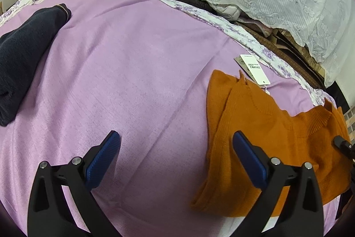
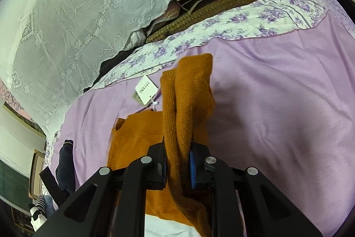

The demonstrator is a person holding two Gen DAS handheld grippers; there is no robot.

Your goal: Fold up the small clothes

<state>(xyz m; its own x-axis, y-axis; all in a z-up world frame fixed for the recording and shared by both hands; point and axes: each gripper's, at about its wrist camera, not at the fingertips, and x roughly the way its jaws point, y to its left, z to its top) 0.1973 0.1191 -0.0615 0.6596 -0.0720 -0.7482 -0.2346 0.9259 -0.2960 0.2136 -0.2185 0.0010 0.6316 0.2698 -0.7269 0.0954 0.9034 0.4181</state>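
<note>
right gripper point(image 2: 177, 168): pinching the orange sweater's sleeve point(image 2: 188, 103); knit is bunched between both pads, the cuff end sticks out forward past the fingertips and flops a little to the right.
sleeve axis: runs along the right gripper's pointing line, from behind the jaws out ahead.
orange sweater point(image 1: 266, 137): body lies flat on the purple sheet point(image 1: 133, 81), below and to the left of the right gripper; collar points away from it, toward the white hang tag point(image 2: 145, 90).
left gripper point(image 1: 175, 159): spread wide, nothing between the pads, over bare sheet.
sweater from left gripper: off to its right; its right finger overlaps the sweater's near edge in view, contact cannot tell.
nearer hand: right has the garment; left is just beside the body, free.
coming move (judgement): sleeve probably gets carried leftward across the body, so what matters is that the body lies left of the held sleeve.
risk (judgement): body may drag with the sleeve unless the left pins it.
dark navy garment point(image 1: 24, 48): far left of the left gripper, well apart from the sweater.
containers: none seen.
</note>
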